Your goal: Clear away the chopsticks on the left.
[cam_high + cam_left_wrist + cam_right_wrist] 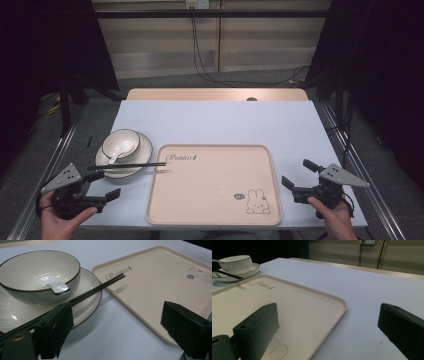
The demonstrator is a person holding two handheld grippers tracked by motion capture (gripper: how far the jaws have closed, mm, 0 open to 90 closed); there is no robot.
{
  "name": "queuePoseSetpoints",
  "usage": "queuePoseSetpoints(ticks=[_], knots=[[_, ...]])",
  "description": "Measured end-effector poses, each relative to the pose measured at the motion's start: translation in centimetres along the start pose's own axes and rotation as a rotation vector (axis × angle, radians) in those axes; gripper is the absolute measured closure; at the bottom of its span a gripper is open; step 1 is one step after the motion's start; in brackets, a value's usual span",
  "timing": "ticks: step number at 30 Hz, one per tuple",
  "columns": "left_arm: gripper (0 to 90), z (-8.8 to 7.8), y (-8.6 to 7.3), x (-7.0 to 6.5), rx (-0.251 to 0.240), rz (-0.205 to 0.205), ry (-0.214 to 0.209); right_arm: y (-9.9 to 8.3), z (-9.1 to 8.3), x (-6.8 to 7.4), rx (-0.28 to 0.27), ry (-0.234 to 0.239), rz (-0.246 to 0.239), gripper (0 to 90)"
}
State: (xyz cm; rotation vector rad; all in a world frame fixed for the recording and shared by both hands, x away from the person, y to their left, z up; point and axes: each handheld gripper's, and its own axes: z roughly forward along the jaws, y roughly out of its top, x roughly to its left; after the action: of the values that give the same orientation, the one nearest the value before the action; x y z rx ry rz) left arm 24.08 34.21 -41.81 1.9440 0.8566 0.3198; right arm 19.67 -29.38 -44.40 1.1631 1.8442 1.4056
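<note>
Jaws of the left gripper (104, 184) stand wide apart with nothing pressed between them; in the left gripper view the near ends of the chopsticks (95, 290) run past the inner face of one jaw, but whether they touch it cannot be told. Jaws of the right gripper (299, 176) are likewise spread, with only bare tabletop (220, 122) and the corner of the tray (312, 315) between them.

In the high view the left gripper is held in the person's left hand (62, 220) at the near left corner of the tabletop, just beside the plate (145, 150). The right gripper is in the right hand (332, 215) at the near right, just off the tray's right edge.

A white bowl (121, 142) with a dark rim sits on the plate, left of the tray. A white spoon (114, 157) rests inside the bowl with its handle leaning over the near rim. The pair of black chopsticks lies across the near part of the plate, pointing toward the tray; their tips reach over its near-left corner beside the word "Rabbit" (182, 157) printed there, and they cast a faint shadow on the tray surface.

The tray is beige with rounded corners and a raised rim, and lies in the near middle of the pale blue tabletop. A small rabbit drawing (257, 201) marks its near right corner. The right gripper view shows the bowl and plate well apart from that gripper, across the tray.
</note>
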Motion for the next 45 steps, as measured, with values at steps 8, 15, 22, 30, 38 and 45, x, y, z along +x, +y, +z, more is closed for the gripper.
queuePoseSetpoints(ticks=[8, 15, 22, 30, 38, 45], knots=[[16.6, 0.4, 0.1, 2.5, 0.058, 0.067, -0.01, 0.0, 0.0, 0.1, -0.004, 0.004, -0.007, 2.9], [16.1, 1.2, 0.2, 4.4, 0.071, 0.096, -0.009, 0.1, 0.1, 0.1, -0.002, 0.008, -0.012, 2.8], [41.8, 2.5, -0.1, 6.3, 0.114, 0.131, 0.006, 0.1, 0.1, 0.1, -0.002, 0.006, -0.008, 2.8], [57.5, 3.2, 0.1, 7.1, 0.146, 0.17, 0.003, 0.1, 0.1, 0.1, -0.002, 0.009, -0.011, 2.8], [65.7, 3.7, 0.1, 7.8, 0.166, 0.198, 0.015, 0.0, 0.1, 0.0, -0.003, 0.008, -0.005, 2.8], [67.7, 4.3, 0.1, 7.5, 0.207, 0.231, -0.003, 0.0, 0.1, 0.1, -0.003, 0.006, -0.007, 2.9]])
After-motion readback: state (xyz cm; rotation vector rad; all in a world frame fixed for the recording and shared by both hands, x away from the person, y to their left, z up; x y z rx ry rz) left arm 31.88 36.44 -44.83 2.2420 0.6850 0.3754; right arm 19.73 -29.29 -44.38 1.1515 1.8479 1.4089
